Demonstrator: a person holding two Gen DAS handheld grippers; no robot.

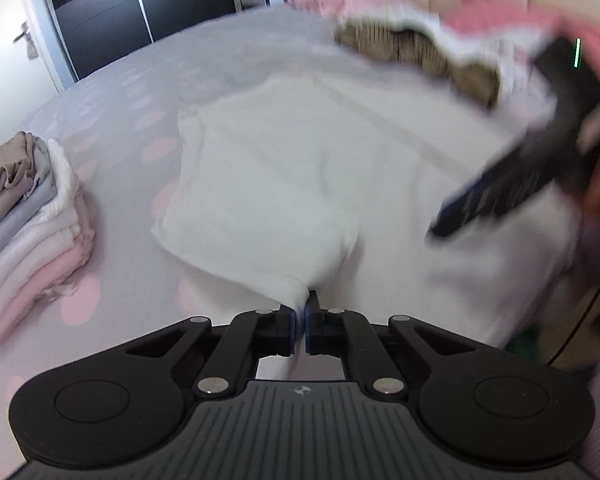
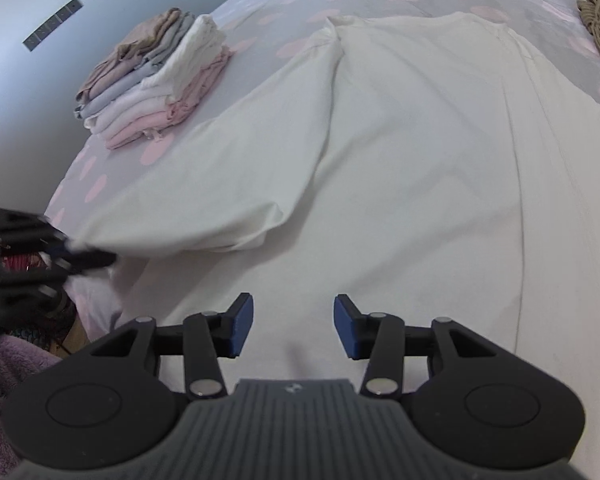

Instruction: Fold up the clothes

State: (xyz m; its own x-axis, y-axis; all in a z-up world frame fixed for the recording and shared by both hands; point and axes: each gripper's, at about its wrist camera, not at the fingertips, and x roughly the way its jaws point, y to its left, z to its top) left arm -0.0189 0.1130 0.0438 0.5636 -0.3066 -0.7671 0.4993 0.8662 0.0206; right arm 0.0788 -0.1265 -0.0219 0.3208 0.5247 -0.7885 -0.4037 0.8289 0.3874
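Cloth [image 1: 300, 168], white, lies spread on the bed [image 1: 140, 92] beside the stack [image 1: 32, 216], its near corner clenched in the left gripper [image 1: 300, 320] for folding, while the right gripper [image 2: 294, 326] hovers over it, jaws apart and empty.

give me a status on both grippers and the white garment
Left gripper shut on white garment hem. Right gripper open above the cloth, holding nothing. Garment spread on bed, one side folded over. Folded stack apart, not in the way.
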